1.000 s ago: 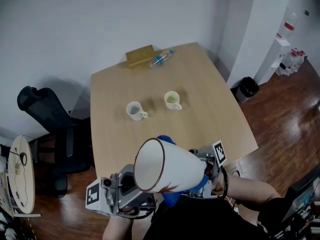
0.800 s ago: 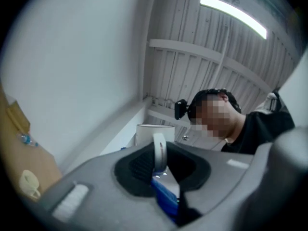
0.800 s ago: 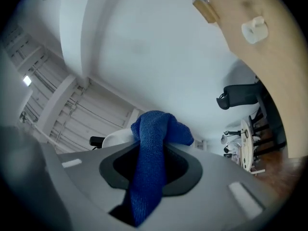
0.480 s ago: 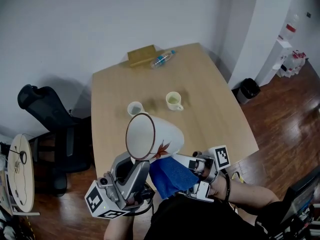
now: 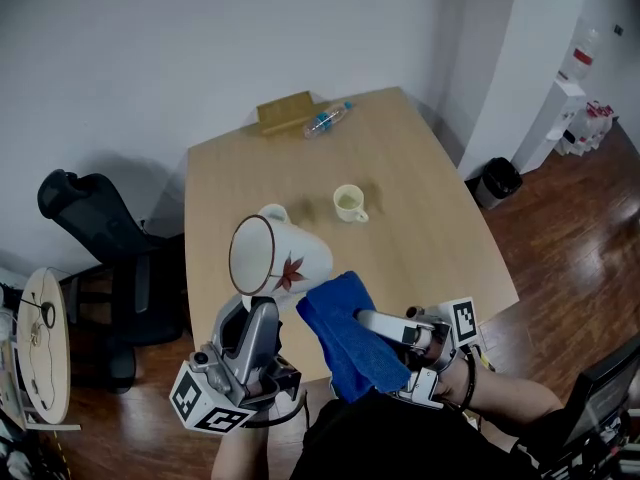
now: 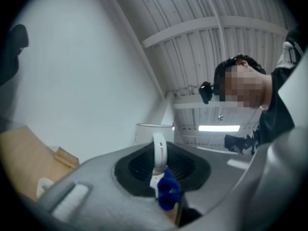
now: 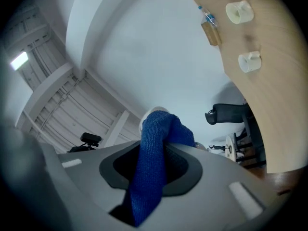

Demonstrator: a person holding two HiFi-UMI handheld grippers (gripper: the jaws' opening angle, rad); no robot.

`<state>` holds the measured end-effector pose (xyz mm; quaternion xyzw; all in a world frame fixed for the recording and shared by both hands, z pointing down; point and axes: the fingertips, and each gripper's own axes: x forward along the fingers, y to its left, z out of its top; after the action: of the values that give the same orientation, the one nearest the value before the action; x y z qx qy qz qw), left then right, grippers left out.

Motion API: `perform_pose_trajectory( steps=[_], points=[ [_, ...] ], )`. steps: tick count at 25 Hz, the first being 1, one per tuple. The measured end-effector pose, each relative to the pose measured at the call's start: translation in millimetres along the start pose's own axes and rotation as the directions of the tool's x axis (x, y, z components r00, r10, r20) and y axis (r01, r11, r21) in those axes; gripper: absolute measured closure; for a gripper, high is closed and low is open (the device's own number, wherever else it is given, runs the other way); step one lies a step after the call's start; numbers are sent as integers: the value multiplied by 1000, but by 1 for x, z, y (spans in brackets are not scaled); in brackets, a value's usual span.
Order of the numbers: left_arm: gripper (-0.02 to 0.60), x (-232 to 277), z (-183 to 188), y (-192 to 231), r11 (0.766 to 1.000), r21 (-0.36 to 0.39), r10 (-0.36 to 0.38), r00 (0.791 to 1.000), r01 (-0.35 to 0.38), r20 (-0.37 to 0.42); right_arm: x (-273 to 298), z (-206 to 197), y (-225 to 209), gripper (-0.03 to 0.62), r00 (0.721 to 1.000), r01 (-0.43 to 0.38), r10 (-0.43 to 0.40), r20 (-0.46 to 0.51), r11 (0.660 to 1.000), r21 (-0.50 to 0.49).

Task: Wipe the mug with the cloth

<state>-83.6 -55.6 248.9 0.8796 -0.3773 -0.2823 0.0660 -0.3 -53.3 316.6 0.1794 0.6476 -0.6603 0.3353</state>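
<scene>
A white mug (image 5: pixel 285 256) with a dark rim and a red leaf print is held up over the table's near edge, mouth tilted left and up. My left gripper (image 5: pixel 255 313) is shut on the mug's handle (image 6: pixel 159 154), which stands between the jaws in the left gripper view. A bunched blue cloth (image 5: pixel 347 333) hangs from my right gripper (image 5: pixel 372 320), which is shut on it. The cloth (image 7: pixel 153 165) fills the gap between those jaws. Its upper edge lies against or just beside the mug's lower right side. A bit of blue cloth (image 6: pixel 167 195) shows below the handle.
On the wooden table (image 5: pixel 420 238) stand a small cream mug (image 5: pixel 347 203) and a second white mug (image 5: pixel 272 212), half hidden behind the held one. A plastic bottle (image 5: pixel 323 119) and a brown box (image 5: pixel 283 112) lie at the far edge. An office chair (image 5: pixel 95 223) stands left, a bin (image 5: pixel 497 178) right.
The mug has moved away from the head camera, down and left, and turned its mouth leftward. The cloth has come out from under the mug and now sits at its lower right.
</scene>
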Motion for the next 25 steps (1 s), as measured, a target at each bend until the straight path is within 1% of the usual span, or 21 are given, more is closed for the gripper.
perform_pose_trajectory(
  steps=[2, 3, 4, 5, 6, 7, 8, 10, 13, 15, 17, 19, 21, 23, 25],
  points=[
    [520, -5, 0, 10, 998, -57, 22, 1000, -21, 12, -2, 14, 18, 488, 998, -52, 54, 40, 997, -55],
    [520, -7, 2, 15, 996, -89, 26, 1000, -25, 15, -2, 27, 26, 488, 996, -52, 60, 65, 992, -113],
    [520, -9, 4, 18, 992, -120, 26, 999, -24, 18, -2, 42, 31, 488, 994, -26, 44, 95, 982, -188],
    [520, -9, 4, 17, 989, -150, 24, 999, -21, 23, -5, 58, 33, 488, 991, 21, 15, 134, 964, -264],
    [520, -9, 3, 14, 984, -179, 23, 999, -17, 32, -9, 73, 34, 488, 984, 72, -14, 179, 944, -322],
    [520, -8, 2, 11, 977, -213, 25, 999, -15, 43, -13, 85, 34, 488, 974, 108, -29, 223, 930, -350],
    [520, -7, 1, 8, 968, -249, 28, 998, -13, 55, -12, 93, 33, 488, 965, 121, -28, 260, 929, -350],
    [520, -5, 0, 6, 951, -310, 32, 997, -10, 68, -1, 95, 29, 488, 953, 99, 0, 303, 946, -309],
    [520, 1, -9, -5, 935, -356, 15, 998, 9, 66, 11, 85, 20, 488, 945, 51, 32, 326, 969, -243],
    [518, 3, -10, -10, 937, -349, 6, 998, 17, 64, 12, 83, 12, 488, 934, 29, 42, 354, 981, -193],
    [518, 3, -7, -12, 944, -329, 6, 998, 16, 66, 11, 81, 4, 488, 927, 27, 31, 374, 988, -149],
    [518, 3, -4, -10, 955, -296, 15, 998, 6, 67, 10, 73, -6, 489, 929, 38, 3, 370, 994, -104],
    [520, 3, -3, -4, 970, -242, 39, 998, -24, 58, 10, 61, -13, 490, 936, 34, -10, 352, 998, -61],
    [520, 1, -5, 1, 975, -213, 64, 997, -54, 41, 8, 60, -9, 489, 934, 12, 8, 358, 999, -52],
    [518, -1, -11, -3, 972, -229, 67, 997, -59, 31, 2, 70, -2, 490, 921, -10, 37, 388, 997, -73]
  ],
)
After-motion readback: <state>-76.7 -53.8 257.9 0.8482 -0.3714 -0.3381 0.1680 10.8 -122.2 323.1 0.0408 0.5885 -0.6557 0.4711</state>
